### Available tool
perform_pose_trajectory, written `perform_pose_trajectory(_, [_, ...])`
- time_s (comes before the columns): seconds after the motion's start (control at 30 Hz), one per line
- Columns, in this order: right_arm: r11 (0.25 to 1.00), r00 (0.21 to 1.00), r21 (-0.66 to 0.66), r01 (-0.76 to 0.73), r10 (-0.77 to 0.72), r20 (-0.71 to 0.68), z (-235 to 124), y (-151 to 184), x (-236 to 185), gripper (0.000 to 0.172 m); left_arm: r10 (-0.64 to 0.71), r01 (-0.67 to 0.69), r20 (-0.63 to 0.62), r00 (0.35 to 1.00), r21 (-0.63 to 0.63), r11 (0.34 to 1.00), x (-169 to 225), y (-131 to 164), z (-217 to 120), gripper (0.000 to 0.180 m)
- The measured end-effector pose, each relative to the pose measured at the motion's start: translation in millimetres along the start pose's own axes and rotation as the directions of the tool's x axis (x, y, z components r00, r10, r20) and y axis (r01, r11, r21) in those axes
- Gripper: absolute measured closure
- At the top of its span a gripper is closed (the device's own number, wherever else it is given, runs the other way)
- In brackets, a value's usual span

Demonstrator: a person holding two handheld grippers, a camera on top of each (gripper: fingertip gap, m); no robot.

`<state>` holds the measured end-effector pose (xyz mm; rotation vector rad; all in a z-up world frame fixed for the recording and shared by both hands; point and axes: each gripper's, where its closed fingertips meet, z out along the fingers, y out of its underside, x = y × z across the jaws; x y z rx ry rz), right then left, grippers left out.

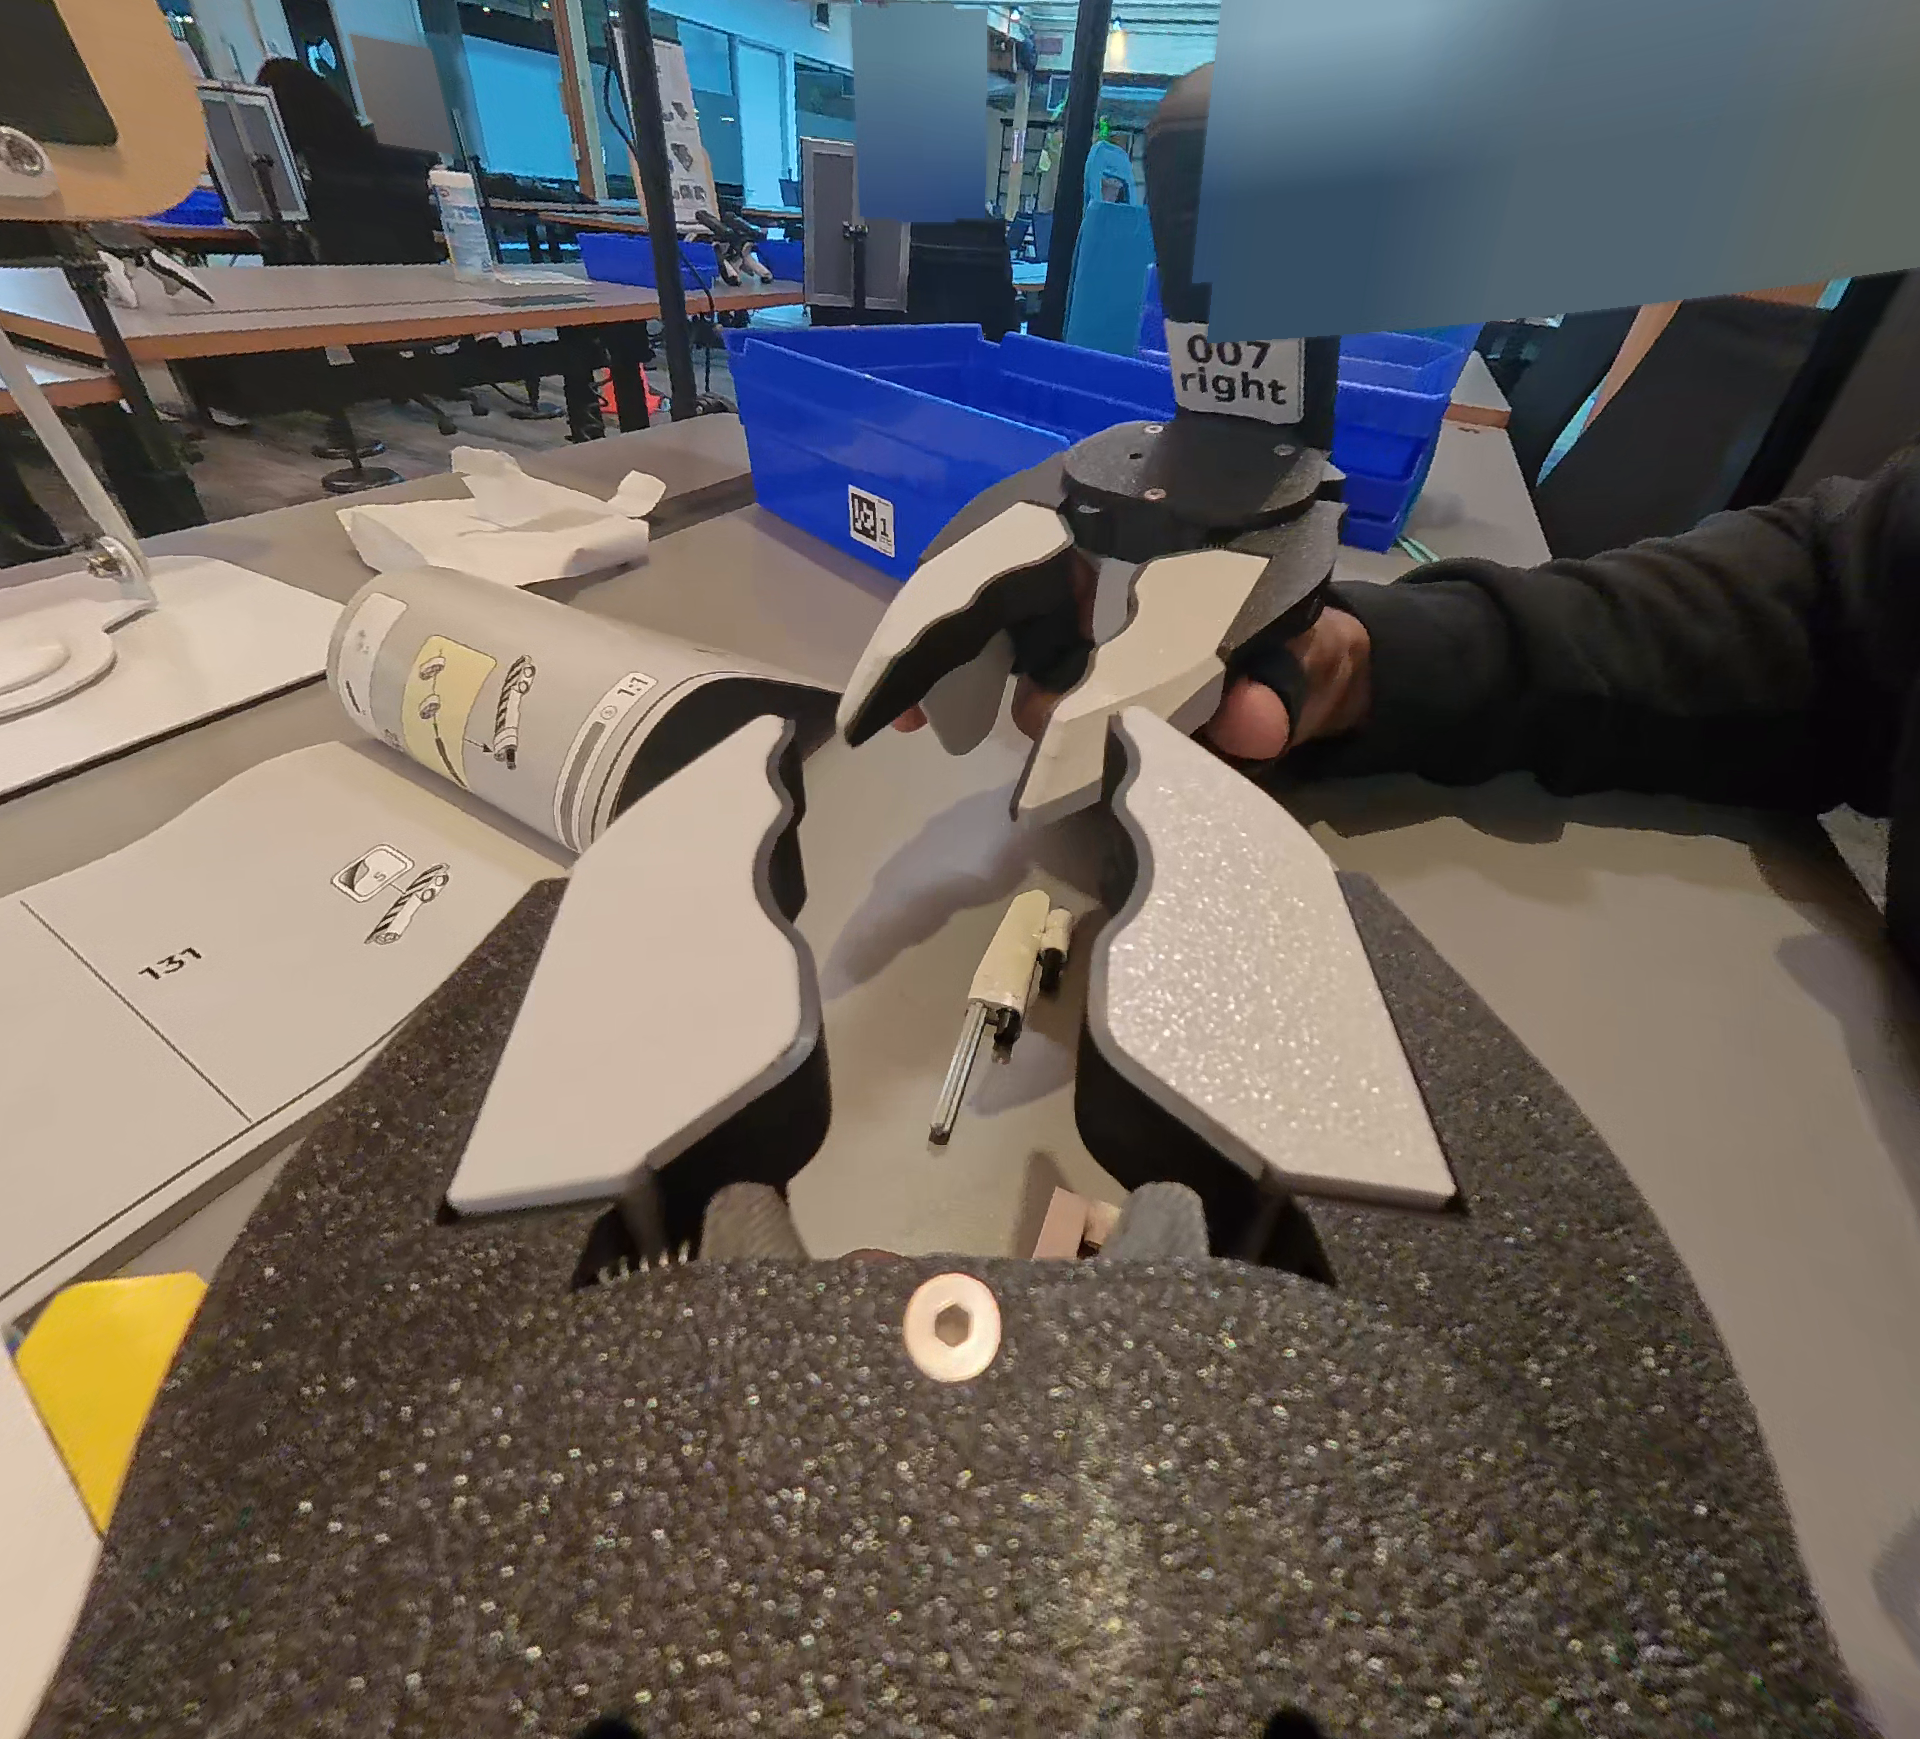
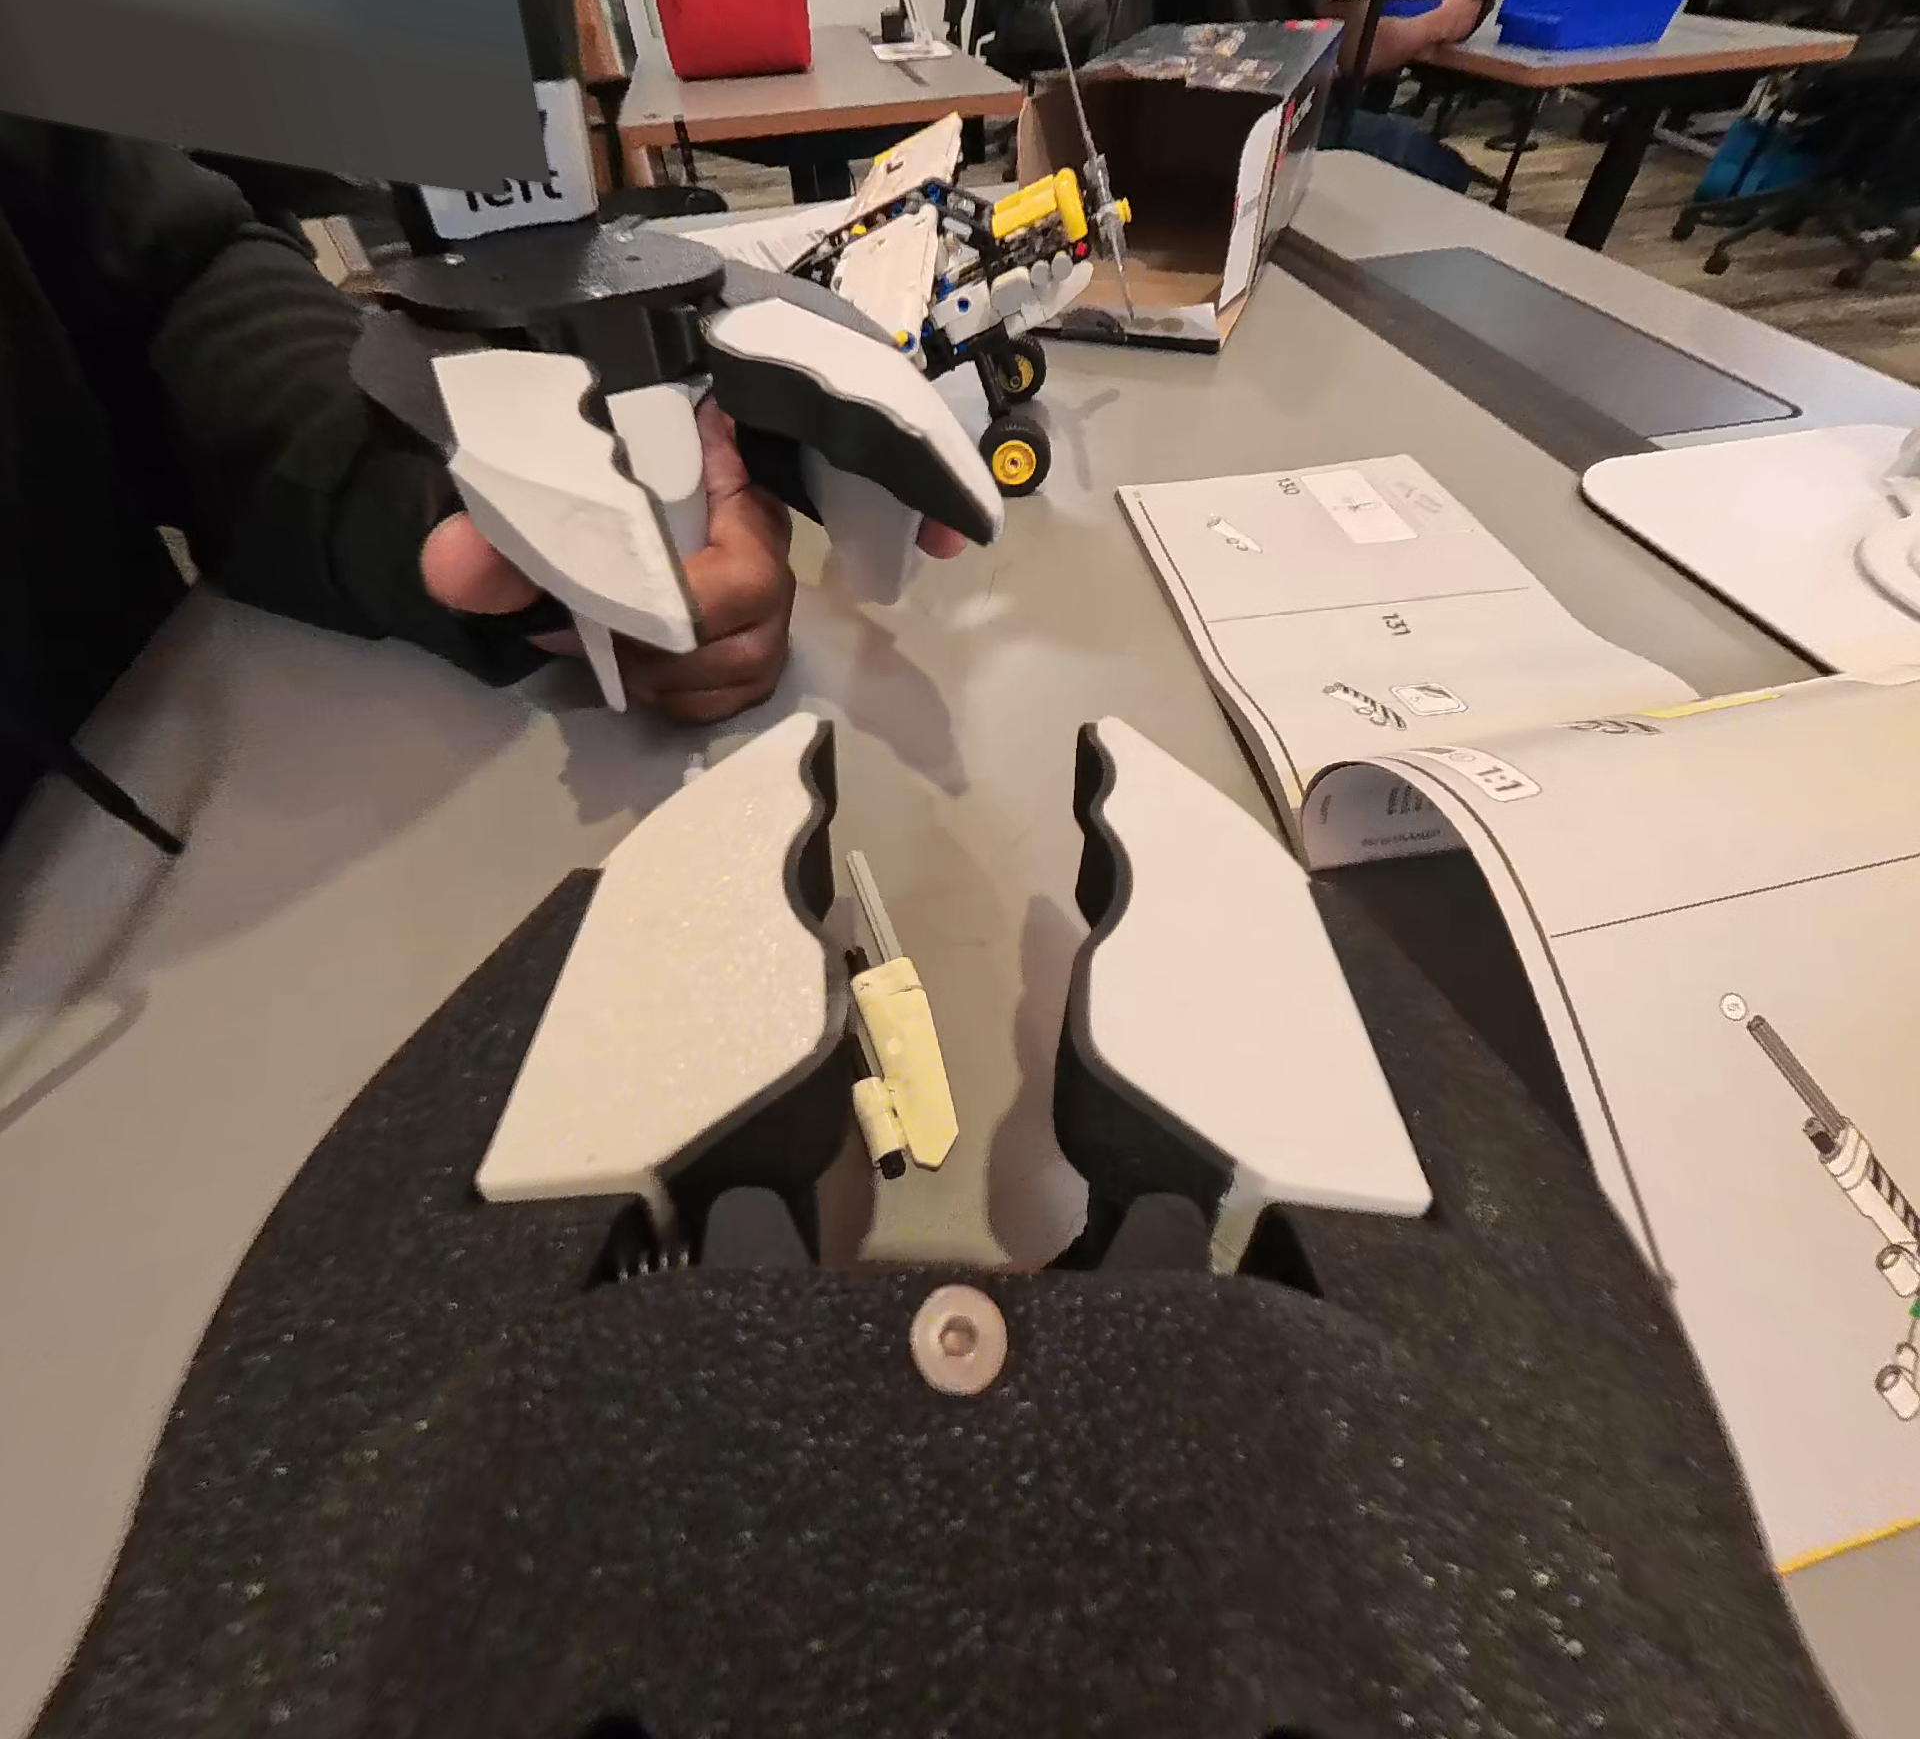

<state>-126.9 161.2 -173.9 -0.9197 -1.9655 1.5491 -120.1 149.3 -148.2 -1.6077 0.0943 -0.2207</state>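
A small cream brick piece with a grey axle and a black pin point(image 1: 1003, 983) lies on the grey table point(image 1: 1558, 1014). My left gripper point(image 1: 954, 733) is open, and the piece shows in the gap between its fingers with room on both sides. In the right wrist view the same piece point(image 2: 899, 1055) lies between the fingers of my open right gripper point(image 2: 956, 739), close beside its left finger point(image 2: 707, 941). Neither gripper presses on it. The two grippers face each other, with the right gripper point(image 1: 940, 770) just beyond my left fingertips and the left gripper point(image 2: 790, 598) at the upper left.
An open instruction booklet point(image 1: 260, 910) point(image 2: 1403, 609) with a curled page point(image 1: 488, 681) lies beside the grippers. A white and yellow brick model point(image 2: 956, 266) and an open cardboard box point(image 2: 1174, 162) stand farther off. Blue bins point(image 1: 935, 422), a crumpled tissue point(image 1: 499, 515) and a white stand base point(image 2: 1766, 526) are also on the table. Left and right tips are no more than a few centimetres apart.
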Motion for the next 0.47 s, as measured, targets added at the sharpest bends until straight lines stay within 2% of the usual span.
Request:
perform_pose_trajectory(0.13, [0.999, 1.0, 0.032, -0.01, 0.01, -0.029, -4.9, -3.1, 4.5, 0.127, -0.004, 0.004, -0.003, 1.0, 0.0, 1.0, 0.0, 0.1, -0.2, 0.125])
perform_pose_trajectory(0.47, [0.998, 0.967, 0.043, 0.041, -0.029, -0.251, -32.5, 0.0, 38.7, 0.131, -0.004, 0.005, 0.013, 1.0, -0.032, 0.999, -1.6, 4.6, 3.3, 0.125])
